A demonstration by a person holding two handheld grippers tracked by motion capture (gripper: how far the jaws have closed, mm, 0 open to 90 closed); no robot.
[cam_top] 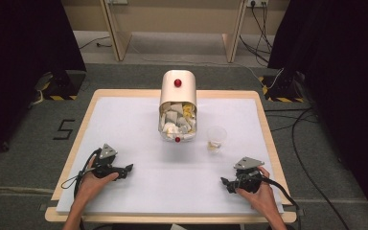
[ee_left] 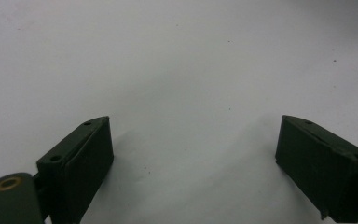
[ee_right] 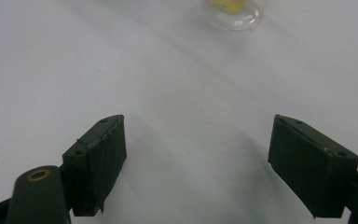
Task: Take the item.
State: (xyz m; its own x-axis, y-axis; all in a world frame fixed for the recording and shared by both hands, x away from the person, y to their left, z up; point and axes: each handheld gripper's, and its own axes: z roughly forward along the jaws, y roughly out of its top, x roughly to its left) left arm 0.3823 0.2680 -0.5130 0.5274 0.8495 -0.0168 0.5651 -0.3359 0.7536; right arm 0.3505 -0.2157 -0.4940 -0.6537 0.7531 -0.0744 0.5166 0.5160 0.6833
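Observation:
A cream bin (cam_top: pixel 178 104) with a red knob stands at the middle back of the table, its open mouth showing several crumpled white and yellow scraps. To its right stands a clear plastic cup (cam_top: pixel 216 139) with something yellow in its bottom (ee_right: pixel 230 9). My left gripper (cam_top: pixel 128 168) rests on the white surface at front left, held in a hand, open with nothing between its jaws (ee_left: pixel 193 158). At front right my right gripper (cam_top: pixel 225 182) lies in the other hand, also open and empty (ee_right: pixel 196 161), below the cup.
A white sheet (cam_top: pixel 139 191) covers the wooden table (cam_top: pixel 263 120). Dark curtains hang at both sides. Cables (cam_top: pixel 297 143) run over the grey floor at the right, and a wooden frame (cam_top: pixel 120 33) stands behind the table.

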